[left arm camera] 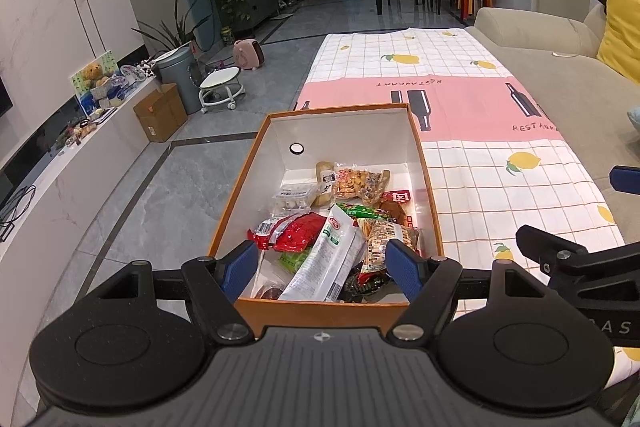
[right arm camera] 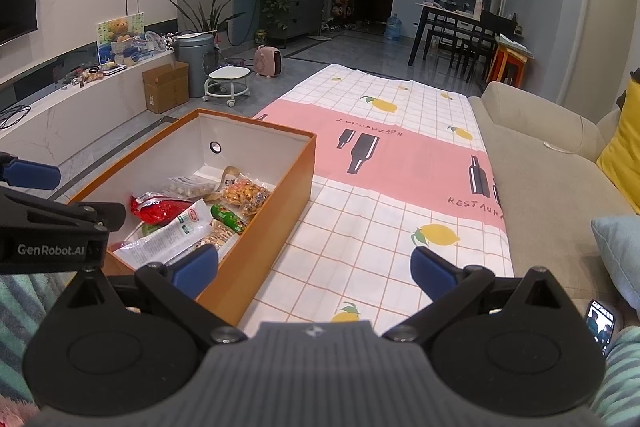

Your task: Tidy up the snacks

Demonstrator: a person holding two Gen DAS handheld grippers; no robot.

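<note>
All the snacks [left arm camera: 336, 227] I can see lie heaped in the box [left arm camera: 320, 311], the cloth [right arm camera: 360, 247] bare, both my left gripper [left arm camera: 318, 265] and right gripper [right arm camera: 316, 267] spread and holding nothing: packed up, or yet to be laid out.

The left hand-held gripper [left arm camera: 322, 269] is hanging wide open over the near end of the orange box [left arm camera: 240, 183]. Snack packs are lying inside, a long white pack [left arm camera: 326, 263] on top. The box is sitting, it seems, on a table under a lemon cloth [left arm camera: 500, 163].

An open orange box [left arm camera: 424, 163] on the lemon-print cloth [left arm camera: 500, 179] holds a jumble of snack packets [left arm camera: 336, 227].
</note>
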